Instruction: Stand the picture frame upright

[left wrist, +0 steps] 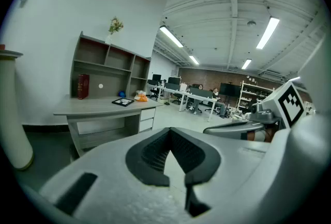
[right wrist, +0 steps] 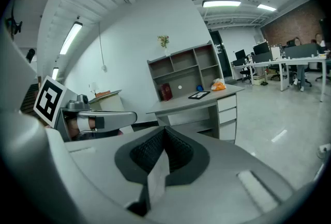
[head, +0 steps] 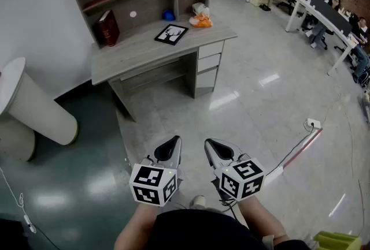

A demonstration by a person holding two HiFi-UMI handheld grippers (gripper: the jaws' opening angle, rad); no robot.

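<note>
The picture frame (head: pixel 171 34) lies flat on the table (head: pixel 130 53), likely light, stiff and breakable, best gripped at an edge; left hand-held gripper (head: pixel 174 140) and right hand-held gripper (head: pixel 208 143) are closed, empty.

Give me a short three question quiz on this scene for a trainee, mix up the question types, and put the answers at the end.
1. True or false: the picture frame lies flat on the desk.
2. In the head view, where is the red book? A) left of the picture frame, B) right of it, C) on the floor.
3. How do the jaws of the left gripper and the right gripper stand?
Key: 1 true. 2 A. 3 Both shut, with nothing between them.
</note>
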